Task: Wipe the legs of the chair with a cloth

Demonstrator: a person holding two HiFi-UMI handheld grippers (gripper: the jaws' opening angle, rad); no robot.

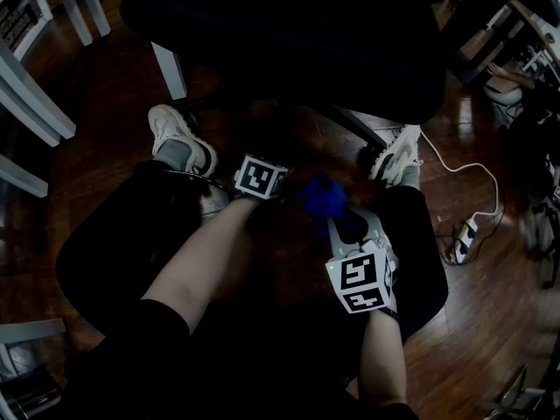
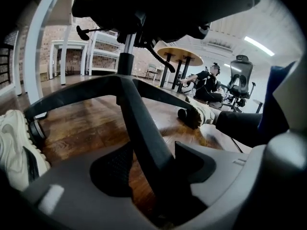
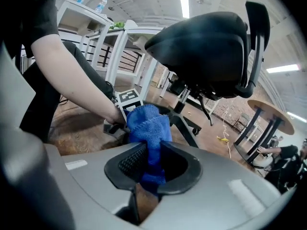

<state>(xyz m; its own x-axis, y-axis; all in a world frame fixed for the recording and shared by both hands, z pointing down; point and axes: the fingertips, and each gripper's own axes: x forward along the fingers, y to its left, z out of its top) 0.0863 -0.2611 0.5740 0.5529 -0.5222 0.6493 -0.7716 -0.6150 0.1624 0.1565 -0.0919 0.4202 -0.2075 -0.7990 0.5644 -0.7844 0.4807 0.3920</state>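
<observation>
A: Count them for me, left to right.

B: From the head view: two shoes (image 1: 179, 138) on the wood floor (image 1: 96, 86), one to each side below the chair (image 1: 289, 33). Two grippers sit in the middle. One cloth (image 1: 325, 198), blue, lies between their marker cubes, and one white cable (image 1: 472, 166) runs off to the right.

A: And the jaws?

B: The left gripper (image 2: 148, 152) has its jaws apart around one leg (image 2: 139, 119) of the chair's base. Floor shows between the left jaw and the leg, so nothing is pinched. The right gripper (image 3: 152, 150) has its jaws clenched on the cloth, which bunches up above them, just beside the left gripper's cube and near the base. Whether it touches a leg I cannot tell.

A: What does the left gripper view give that the head view does not?

B: The base itself, which is mostly dark from above: three legs fanning from the column, with one caster (image 2: 37, 128) at the left end. Farther back are one round table (image 2: 180, 53) and a second chair (image 2: 241, 73).

A: And the right gripper view?

B: The grip on the cloth, the chair's seat and back seen from below — and two bottles (image 3: 100, 5) on a white table (image 3: 88, 11) at upper left.
</observation>
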